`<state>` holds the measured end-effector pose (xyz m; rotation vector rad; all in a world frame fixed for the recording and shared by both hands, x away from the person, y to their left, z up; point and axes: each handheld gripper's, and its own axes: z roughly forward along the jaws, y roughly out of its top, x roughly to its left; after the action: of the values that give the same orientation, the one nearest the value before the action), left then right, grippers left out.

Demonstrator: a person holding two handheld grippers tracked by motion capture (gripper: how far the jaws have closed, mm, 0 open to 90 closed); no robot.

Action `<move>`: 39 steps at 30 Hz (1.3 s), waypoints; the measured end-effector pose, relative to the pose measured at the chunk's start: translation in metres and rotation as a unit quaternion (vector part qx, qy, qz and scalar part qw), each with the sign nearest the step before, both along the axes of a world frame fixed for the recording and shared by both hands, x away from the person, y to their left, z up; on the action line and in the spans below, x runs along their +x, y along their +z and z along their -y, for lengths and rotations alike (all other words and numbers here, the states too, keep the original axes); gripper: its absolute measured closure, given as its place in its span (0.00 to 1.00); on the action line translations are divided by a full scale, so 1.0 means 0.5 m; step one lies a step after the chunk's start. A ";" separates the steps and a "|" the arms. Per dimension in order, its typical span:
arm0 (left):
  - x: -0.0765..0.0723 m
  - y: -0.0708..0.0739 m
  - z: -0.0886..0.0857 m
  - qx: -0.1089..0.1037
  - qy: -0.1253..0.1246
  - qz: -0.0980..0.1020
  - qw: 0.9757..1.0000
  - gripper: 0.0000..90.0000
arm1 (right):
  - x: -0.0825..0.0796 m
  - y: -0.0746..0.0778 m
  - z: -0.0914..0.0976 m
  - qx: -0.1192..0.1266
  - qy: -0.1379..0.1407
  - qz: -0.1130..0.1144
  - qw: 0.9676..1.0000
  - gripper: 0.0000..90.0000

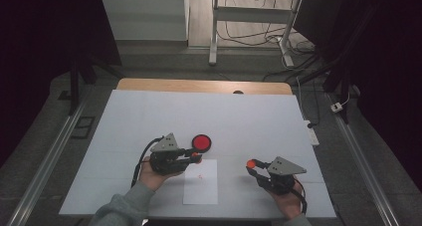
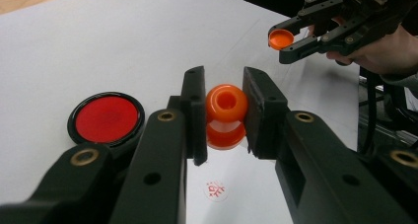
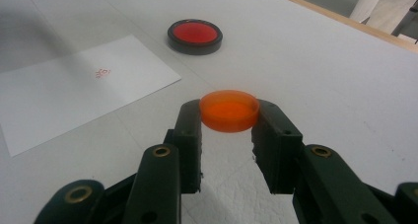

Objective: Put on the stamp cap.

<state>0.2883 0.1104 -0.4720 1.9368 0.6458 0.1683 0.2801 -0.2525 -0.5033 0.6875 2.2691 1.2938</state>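
The left tool [image 2: 224,118] pinches a small, hard, light stamp [image 2: 226,115] by its waist. The right tool [image 3: 229,116] squeezes its slippery cap [image 3: 229,110] at three and nine o'clock.

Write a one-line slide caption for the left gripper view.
Left gripper clamps an orange stamp above a stamped paper sheet, beside a red ink pad.

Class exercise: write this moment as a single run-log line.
left gripper: shut on orange stamp | right gripper: shut on orange cap | red ink pad: on table | paper: stamped
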 end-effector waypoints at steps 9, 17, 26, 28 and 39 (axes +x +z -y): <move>-0.001 0.000 0.002 0.000 -0.005 0.002 1.000 0.80 | 0.001 -0.004 -0.017 -0.004 0.011 -0.004 1.000 0.71; 0.000 -0.003 0.005 -0.002 -0.004 0.002 1.000 0.80 | 0.003 -0.008 -0.041 -0.004 0.023 -0.008 1.000 0.71; -0.001 -0.004 0.006 -0.001 -0.005 0.003 1.000 0.80 | 0.005 -0.013 -0.068 -0.003 0.040 -0.013 0.999 0.71; -0.001 -0.004 0.006 -0.001 -0.005 0.004 1.000 0.80 | 0.005 -0.013 -0.071 -0.004 0.041 -0.012 0.999 0.71; 0.000 -0.006 0.009 0.000 -0.006 0.003 1.000 0.80 | 0.007 -0.020 -0.109 0.003 0.055 -0.022 0.998 0.71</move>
<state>0.2884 0.1057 -0.4753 1.9392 0.6291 0.1661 0.2834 -0.1977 -0.5131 0.6056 2.3690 1.3500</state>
